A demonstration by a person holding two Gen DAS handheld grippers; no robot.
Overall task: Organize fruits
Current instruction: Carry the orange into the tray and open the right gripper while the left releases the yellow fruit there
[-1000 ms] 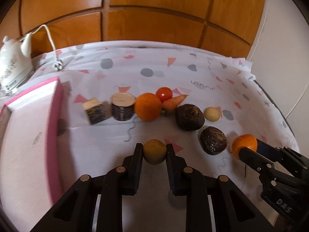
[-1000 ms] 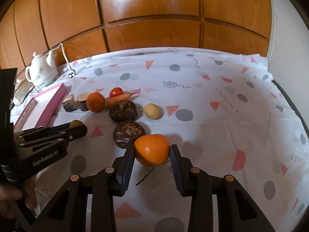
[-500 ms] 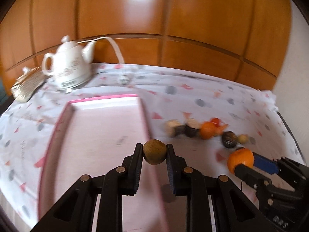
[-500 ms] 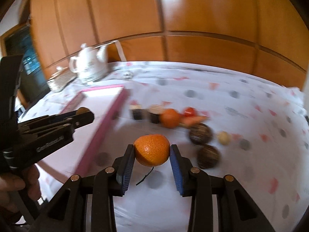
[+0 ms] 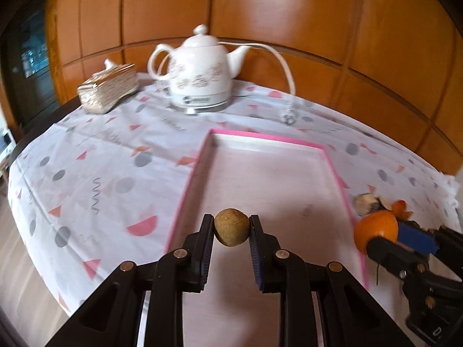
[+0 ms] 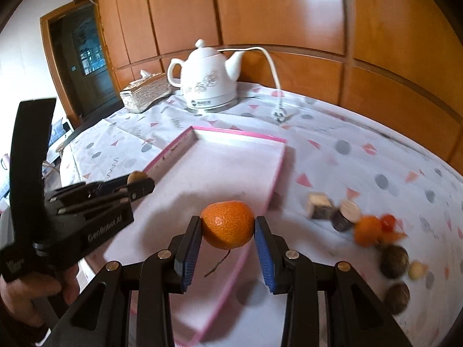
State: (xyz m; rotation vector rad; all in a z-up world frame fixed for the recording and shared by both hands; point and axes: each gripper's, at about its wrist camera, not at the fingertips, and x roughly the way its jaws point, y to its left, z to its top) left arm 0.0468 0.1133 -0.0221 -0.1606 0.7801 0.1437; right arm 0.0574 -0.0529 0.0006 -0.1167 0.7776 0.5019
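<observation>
My left gripper (image 5: pixel 231 229) is shut on a small tan round fruit (image 5: pixel 231 227) and holds it above the near end of the pink-rimmed white tray (image 5: pixel 292 142). It also shows in the right wrist view (image 6: pixel 139 180) at the tray's left edge. My right gripper (image 6: pixel 227 225) is shut on an orange mandarin (image 6: pixel 227 224) above the tray's (image 6: pixel 237 134) near right part. The mandarin shows in the left wrist view (image 5: pixel 375 228) at the tray's right rim. More produce lies right of the tray: an orange (image 6: pixel 367 228), a tomato (image 6: pixel 388 220), two dark round fruits (image 6: pixel 394 260).
A white electric kettle (image 5: pixel 199 75) with its cord and plug (image 5: pixel 288 118) stands at the back of the table. A tissue box (image 5: pixel 108 88) sits to its left. Two small wood-like blocks (image 6: pixel 318 208) lie right of the tray. Wooden panelling is behind.
Both grippers have swung left from the row of produce to above the tray, each still holding its fruit. The kettle and tissue box have come into full view.
</observation>
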